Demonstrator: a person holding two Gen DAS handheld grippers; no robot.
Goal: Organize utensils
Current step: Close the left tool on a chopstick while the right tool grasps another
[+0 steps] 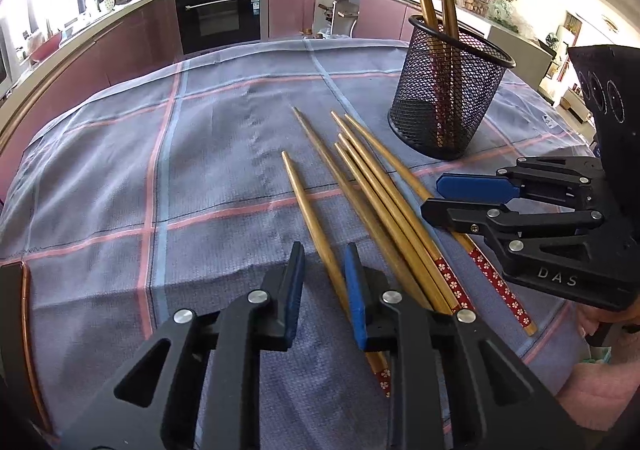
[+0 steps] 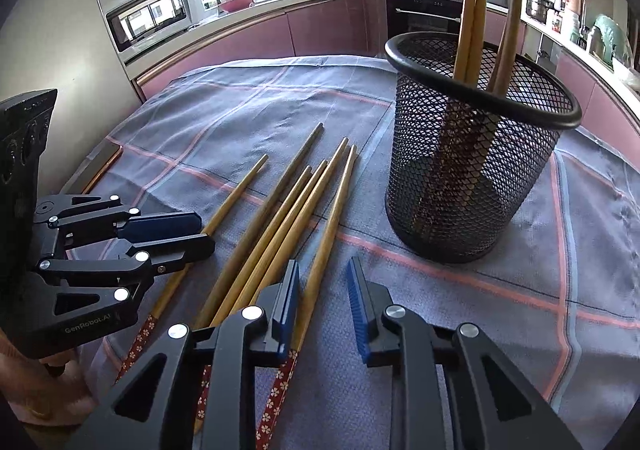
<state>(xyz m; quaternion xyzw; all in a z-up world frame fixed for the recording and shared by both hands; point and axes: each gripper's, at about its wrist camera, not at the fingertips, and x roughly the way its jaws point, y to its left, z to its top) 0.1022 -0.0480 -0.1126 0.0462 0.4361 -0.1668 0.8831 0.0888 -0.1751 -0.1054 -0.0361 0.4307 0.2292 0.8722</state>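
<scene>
Six loose chopsticks (image 1: 372,205) with red flower-patterned ends lie fanned on the cloth-covered counter (image 1: 160,169), beside the black mesh holder (image 1: 448,89), which stands toward the far right corner with three more upright inside. The left hand-held gripper (image 1: 320,282), marked "GenRobot.AI", has its jaws apart over the leftmost stick. The right hand-held gripper (image 2: 320,290), lettered "DAS", is also parted, empty, just beside the rightmost stick.
</scene>
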